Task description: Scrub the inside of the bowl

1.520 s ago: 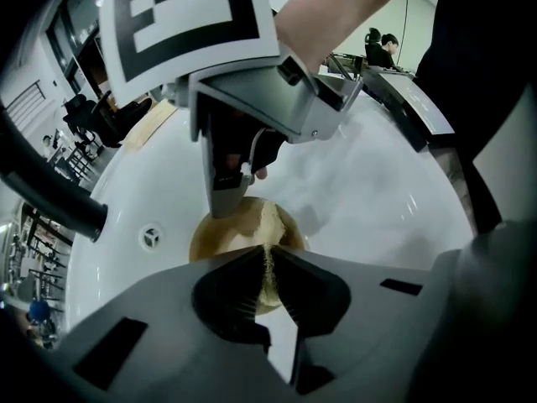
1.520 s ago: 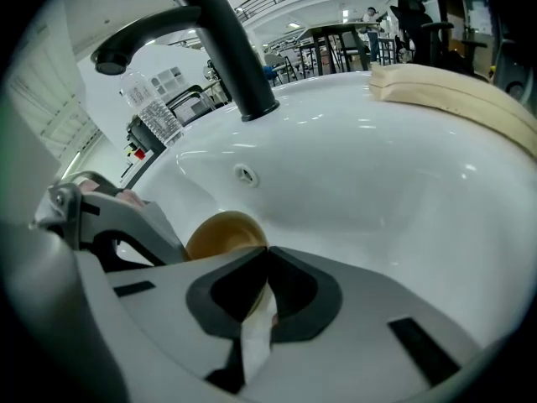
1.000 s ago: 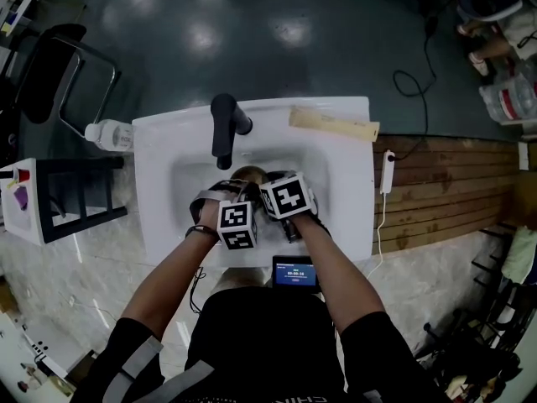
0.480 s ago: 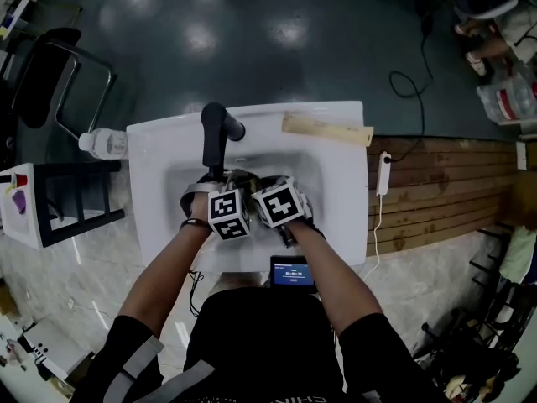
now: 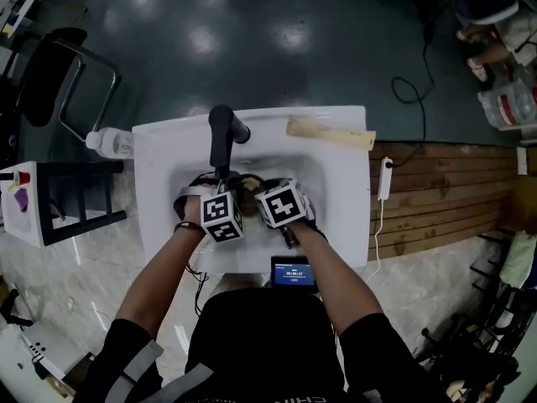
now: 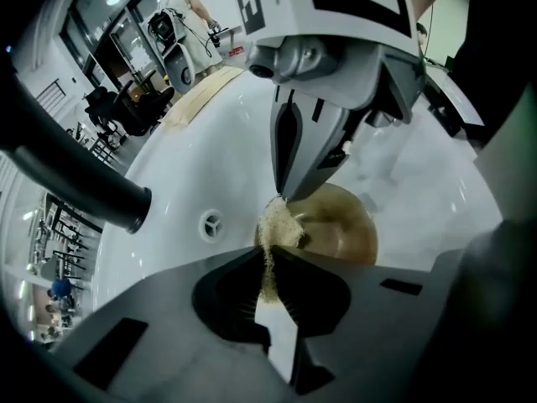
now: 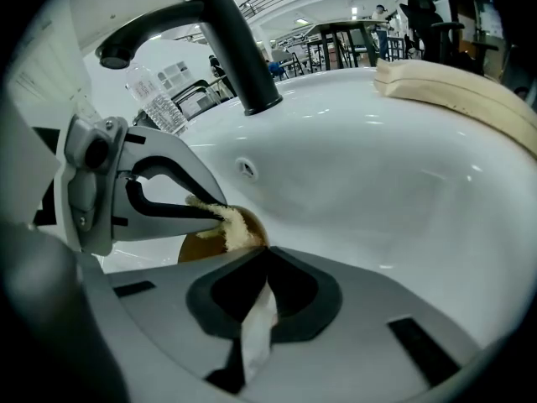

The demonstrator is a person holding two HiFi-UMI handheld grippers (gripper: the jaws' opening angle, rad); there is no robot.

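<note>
A brown bowl (image 5: pixel 244 185) (image 6: pixel 340 229) (image 7: pixel 201 246) lies tilted in the white sink basin (image 5: pixel 331 187), its inside facing the left gripper view. My left gripper (image 5: pixel 232 190) (image 6: pixel 268 259) is shut on a tan scrub pad (image 6: pixel 278 225) (image 7: pixel 231 225), which presses against the bowl's inside near the rim. My right gripper (image 5: pixel 254 188) (image 7: pixel 267 252) comes in from the right, its jaws closed at the bowl's rim just above the pad. The marker cubes hide most of the bowl in the head view.
A black faucet (image 5: pixel 222 137) (image 7: pixel 226 49) rises at the sink's back, right over the grippers. A tan folded cloth (image 5: pixel 330 133) lies on the back right rim, a plastic bottle (image 5: pixel 109 139) on the left edge, a small screen (image 5: pixel 294 273) at the front.
My left gripper has slid a little left and toward the faucet with the pad. The right gripper has stayed nearly in place at the bowl.
</note>
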